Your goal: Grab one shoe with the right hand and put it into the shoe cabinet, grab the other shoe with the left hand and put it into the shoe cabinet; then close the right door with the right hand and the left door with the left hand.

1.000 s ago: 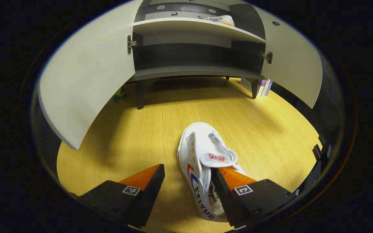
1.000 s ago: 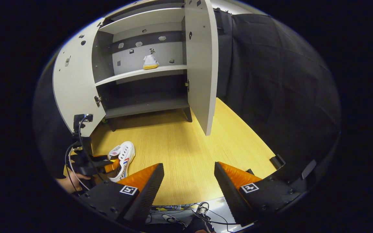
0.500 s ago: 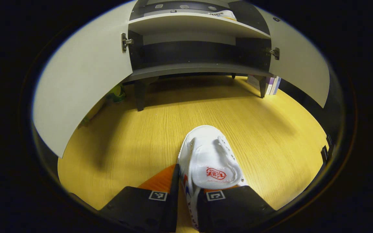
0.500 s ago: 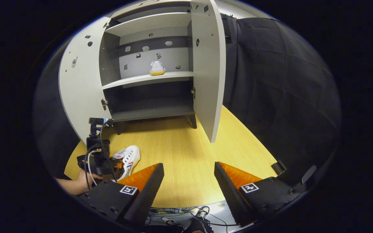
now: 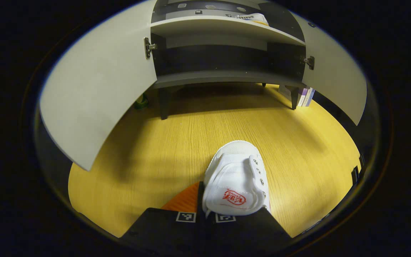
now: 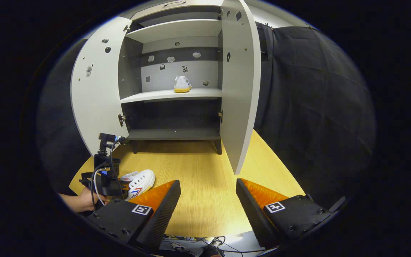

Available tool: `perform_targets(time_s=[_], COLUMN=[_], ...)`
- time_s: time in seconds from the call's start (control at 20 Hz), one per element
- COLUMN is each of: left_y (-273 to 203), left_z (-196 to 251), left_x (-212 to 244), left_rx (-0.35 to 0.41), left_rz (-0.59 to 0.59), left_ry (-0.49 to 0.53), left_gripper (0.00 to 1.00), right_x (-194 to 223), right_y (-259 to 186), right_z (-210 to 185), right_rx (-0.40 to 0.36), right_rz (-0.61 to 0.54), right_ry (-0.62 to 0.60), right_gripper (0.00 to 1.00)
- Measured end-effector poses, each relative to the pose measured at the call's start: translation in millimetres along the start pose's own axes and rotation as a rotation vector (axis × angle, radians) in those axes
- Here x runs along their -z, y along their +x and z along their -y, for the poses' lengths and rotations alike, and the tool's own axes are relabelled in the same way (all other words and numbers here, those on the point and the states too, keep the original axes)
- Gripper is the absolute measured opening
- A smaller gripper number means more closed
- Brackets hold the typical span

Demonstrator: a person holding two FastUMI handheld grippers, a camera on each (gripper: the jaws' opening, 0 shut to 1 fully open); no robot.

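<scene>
L door (image 6: 93, 96) swung wide. L hand-held gripper (image 5: 205, 208) clamped on white shoe (image 5: 237, 182), low over yellow wood floor (image 5: 191, 135). Other shoe (image 6: 182, 84) on cabinet shelf (image 6: 170, 95). R hand-held gripper (image 6: 208, 203) agape, nothing held. Black cloth wall (image 6: 309, 107) far R.

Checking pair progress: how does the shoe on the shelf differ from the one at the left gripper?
The shelf shoe rests free on the cabinet's upper shelf; the floor shoe is clamped in the left gripper low over the wood floor. The shelf shoe sits among the open doors; the floor shoe is out in front of the cabinet. The open right gripper touches neither. Both are white sneakers.
</scene>
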State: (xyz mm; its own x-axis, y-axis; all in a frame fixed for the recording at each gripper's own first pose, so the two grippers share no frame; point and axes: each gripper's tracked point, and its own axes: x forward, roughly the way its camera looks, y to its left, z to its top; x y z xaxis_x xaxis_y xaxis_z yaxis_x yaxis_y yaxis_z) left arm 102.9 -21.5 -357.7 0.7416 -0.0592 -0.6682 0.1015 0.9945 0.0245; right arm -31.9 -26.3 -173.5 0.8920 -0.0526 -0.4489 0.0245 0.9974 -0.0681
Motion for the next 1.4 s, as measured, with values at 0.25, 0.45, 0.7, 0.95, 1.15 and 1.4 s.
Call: perform_targets(time_s=[0.25, 0.45, 0.7, 0.95, 1.15, 1.4], left_y=[-44.7, -80.0, -108.7, -108.9, -109.9, -108.0], left_z=[3.0, 5.4, 17.4, 13.1, 10.0, -7.7], left_x=[-40.6, -89.7, -167.0, -252.3, -322.5, -423.5], left_rx=[-0.002, -0.022, 0.014, -0.022, -0.041, -0.069], left_rz=[0.027, 0.091, 0.174, 0.234, 0.309, 0.402], left_ry=[-0.092, -0.073, -0.133, -0.123, -0.111, -0.074], left_gripper=[0.05, 0.05, 0.05, 0.05, 0.05, 0.05], right_x=[-20.4, -33.9, -43.1, -47.7, -51.6, -65.4], right_y=[12.5, 20.3, 26.7, 35.2, 39.1, 42.1], right_z=[-1.7, -7.2, -11.8, -25.6, -31.1, -38.5], right_rx=[-0.053, -0.115, -0.184, -0.273, -0.315, -0.383], right_rz=[0.056, 0.093, 0.143, 0.155, 0.166, 0.153], right_ry=[-0.03, -0.054, -0.061, -0.058, -0.075, 0.01], right_gripper=[0.99, 0.99, 1.0, 1.0, 1.0, 1.0])
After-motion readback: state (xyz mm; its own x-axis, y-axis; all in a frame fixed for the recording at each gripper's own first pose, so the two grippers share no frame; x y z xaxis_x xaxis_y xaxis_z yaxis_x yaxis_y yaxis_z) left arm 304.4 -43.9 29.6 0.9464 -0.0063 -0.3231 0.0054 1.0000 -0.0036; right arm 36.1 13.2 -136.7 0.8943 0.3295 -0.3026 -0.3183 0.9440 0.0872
